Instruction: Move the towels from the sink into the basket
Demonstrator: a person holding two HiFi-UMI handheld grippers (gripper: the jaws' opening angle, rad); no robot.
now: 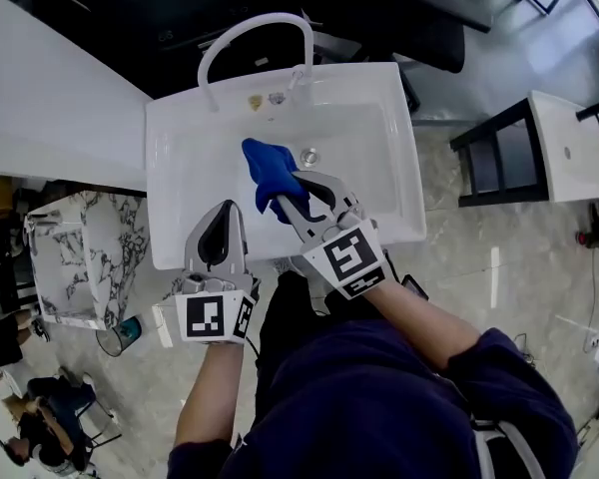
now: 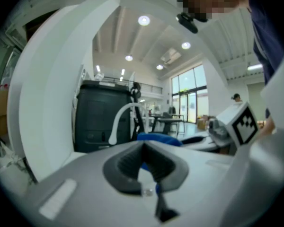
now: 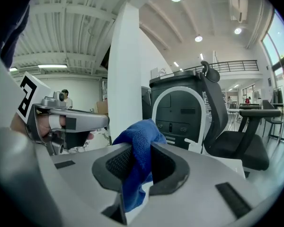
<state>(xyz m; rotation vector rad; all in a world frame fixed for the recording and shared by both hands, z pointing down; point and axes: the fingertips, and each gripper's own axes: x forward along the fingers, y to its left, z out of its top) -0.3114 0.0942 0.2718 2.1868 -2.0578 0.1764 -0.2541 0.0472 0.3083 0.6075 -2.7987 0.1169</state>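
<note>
In the head view, a blue towel [image 1: 265,168] was seen clamped in the right gripper [image 1: 293,196] and held over the basin of the white sink [image 1: 379,108], just beside the drain [image 1: 310,156]. Whether its lower end touched the basin could not be told. The left gripper [image 1: 224,213] was held beside it over the sink's front rim, pointed towards the curved white faucet [image 1: 250,33]. A marble-patterned container [image 1: 70,257] was seen on the floor to the left of the sink, well apart from the towel. Whether this was the basket could not be told.

The grip was shown more closely in the right gripper view. The jaws were closed on a fold of the towel [image 3: 138,143], with cloth bunched above the pads and a strip hanging down between them. The other gripper, and the hand holding it, were seen at the left of that view. A black office chair [image 3: 232,136] was seen at the right, and the faucet arch between them. Neither the basin nor the floor was shown there.

In the left gripper view, that gripper's jaws were seen brought together with nothing gripped. Only a sliver of blue was visible past the pad tips, and it belonged to the towel [image 2: 161,138] held beyond them. The marker cube [image 2: 244,122] of the right gripper was seen at the right. Ceiling lights and tall windows, outside the head view, were shown in both gripper views.
</note>
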